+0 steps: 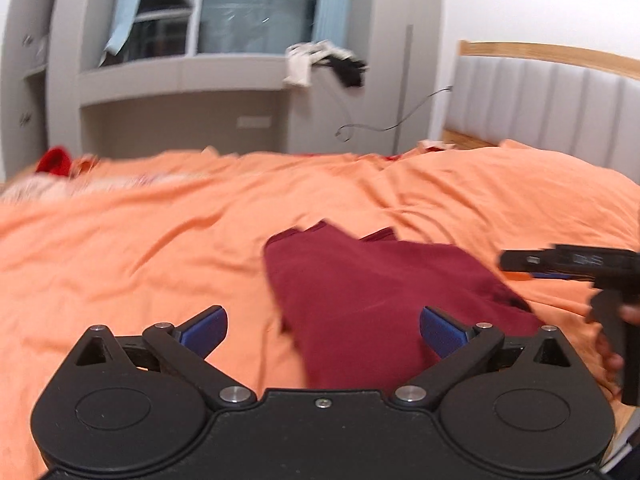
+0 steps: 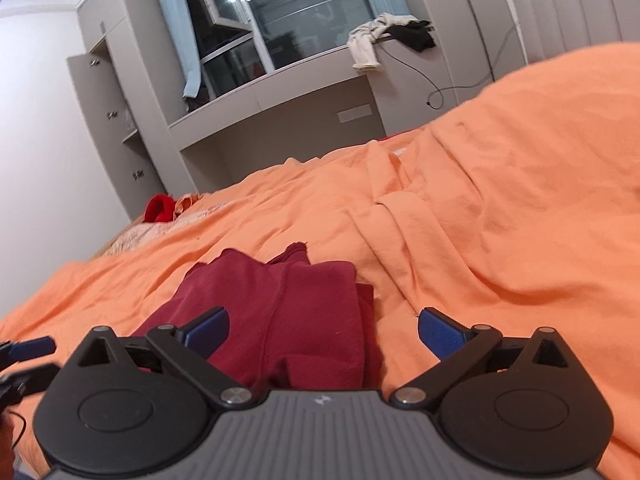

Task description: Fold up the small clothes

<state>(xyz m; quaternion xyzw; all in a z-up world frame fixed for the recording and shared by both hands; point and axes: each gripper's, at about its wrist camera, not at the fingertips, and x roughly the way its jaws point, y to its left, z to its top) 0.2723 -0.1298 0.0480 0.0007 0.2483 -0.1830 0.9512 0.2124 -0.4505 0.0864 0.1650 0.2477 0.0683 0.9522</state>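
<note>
Left tool (image 1: 323, 330), right tool (image 2: 323, 330) spread wide (both empty) above maroon garment (image 2: 276, 320).

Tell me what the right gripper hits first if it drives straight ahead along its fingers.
Most likely the dark red garment: it lies between the open right gripper fingers, on the orange bedcover. Depth is unclear, so contact height is uncertain.

Left tool (image 1: 323, 330) spread wide, maroon garment (image 1: 372, 300) on orange bedspread (image 1: 160, 232)
</note>
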